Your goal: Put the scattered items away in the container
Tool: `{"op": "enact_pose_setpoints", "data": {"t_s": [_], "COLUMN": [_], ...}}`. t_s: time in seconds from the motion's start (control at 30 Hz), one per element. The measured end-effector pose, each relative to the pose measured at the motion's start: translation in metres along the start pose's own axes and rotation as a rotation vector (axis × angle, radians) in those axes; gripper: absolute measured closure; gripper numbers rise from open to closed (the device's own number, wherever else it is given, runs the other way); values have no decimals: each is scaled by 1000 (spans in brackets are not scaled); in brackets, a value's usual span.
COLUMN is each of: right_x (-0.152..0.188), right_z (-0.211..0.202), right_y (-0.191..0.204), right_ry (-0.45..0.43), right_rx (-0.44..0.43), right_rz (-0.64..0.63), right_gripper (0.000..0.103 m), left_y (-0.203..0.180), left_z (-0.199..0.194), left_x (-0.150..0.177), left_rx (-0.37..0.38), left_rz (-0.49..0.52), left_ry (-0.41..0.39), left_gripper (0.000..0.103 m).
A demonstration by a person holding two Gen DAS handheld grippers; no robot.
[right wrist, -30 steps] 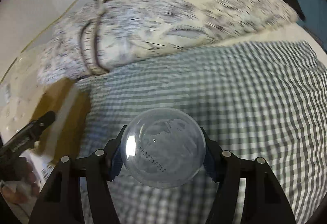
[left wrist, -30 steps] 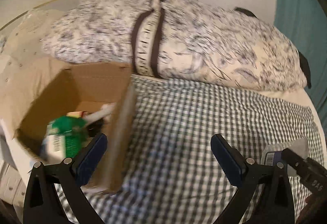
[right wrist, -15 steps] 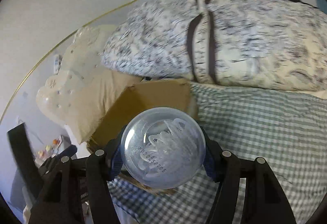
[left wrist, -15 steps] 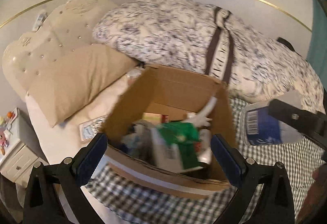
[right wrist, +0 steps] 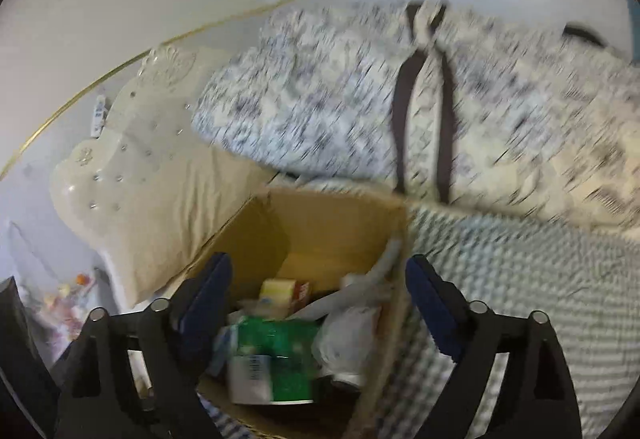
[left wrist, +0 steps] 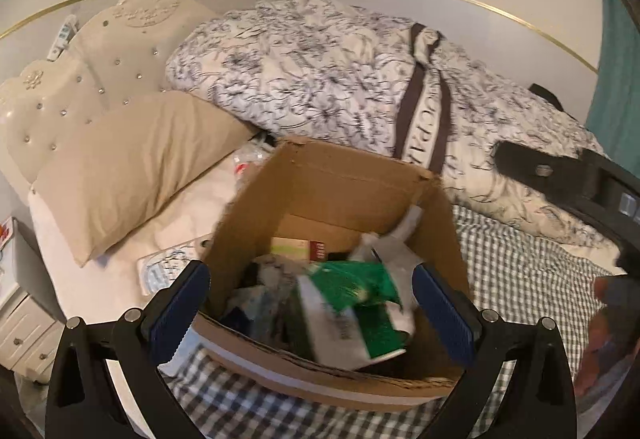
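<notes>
Cardboard box (left wrist: 344, 195) sits open on the bed's checked sheet (left wrist: 532, 279), just in front of the floral duvet (left wrist: 328, 71) and beside the beige pillow (left wrist: 132, 167). Box is already cluttered – a green-and-white packet (left wrist: 352, 311) on top, a small yellow-green carton (left wrist: 290, 249) behind it, a clear plastic container (right wrist: 348, 335) against the right wall, blurred. Left gripper (left wrist: 312, 311) hovers over the near rim, jaws wide apart, nothing between them. Right gripper (right wrist: 316, 303) is above the box opening, jaws opening – empty, pads touching nothing. Right wrist view is motion-blurred, so finer contents can't be told.
</notes>
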State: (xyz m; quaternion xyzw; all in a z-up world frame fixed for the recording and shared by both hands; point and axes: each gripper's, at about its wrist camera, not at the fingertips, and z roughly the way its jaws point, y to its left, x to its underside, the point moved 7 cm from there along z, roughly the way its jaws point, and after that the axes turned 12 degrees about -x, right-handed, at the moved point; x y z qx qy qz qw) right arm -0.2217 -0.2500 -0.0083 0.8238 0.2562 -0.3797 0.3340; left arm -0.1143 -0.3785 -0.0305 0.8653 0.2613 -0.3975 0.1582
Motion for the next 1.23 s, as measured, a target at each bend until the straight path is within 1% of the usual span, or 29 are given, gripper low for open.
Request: {"op": "enact_pose_setpoints", "data": {"t_s": [0.07,0.13,0.2,0.27,0.4,0.5,0.57,0.67,0.77,0.97,1.07,1.2,1.23], "right_x": [2,11,26,47,92,122,139,156,166,168,169,172,173], "right_z": [-30,-63,-98,-132,-177,-198,-209,-229,-242,-250,-249,-249,-248], "right_y": [-10,-27,-47,-70,-111,-136,-153,-170,-179,-183,-181,-179,-179], "right_ry": [-40,-76,-114,-128,-58,-1,21,14,10,-5,-2,2,6], "right_rx": [60,138,231,303,383,446,489,519,525,528,529,530,530], "right_rz": [-31,-48,-45,-28,23,62,97,146,181,214,214,215,215], "right_gripper": [11,6,0,0,0,0,0,0,0,0,0,0,0], "left_y": [-17,-37,-59,-83,-124,-147,-158,-167,-172,-174,-174,-169,-170], "left_z": [-12,-27,-42,-57,-84,-97,-102,-108,-114,-117,-116,-119,-120], "left_x": [4,9,16,26,49,63,70,78,80,82,83,83,83], "left_rx": [25,55,91,125,176,190,198,190,193,189,204,145,142], "left_rz": [17,37,63,85,124,152,171,195,210,231,225,208,214], "left_ry": [-16,-37,-52,-71,-87,-82,-68,-60,-57,-53,-37,-74,-78], "left_gripper": [0,0,0,0,0,0,0,0,0,0,0,0,0]}}
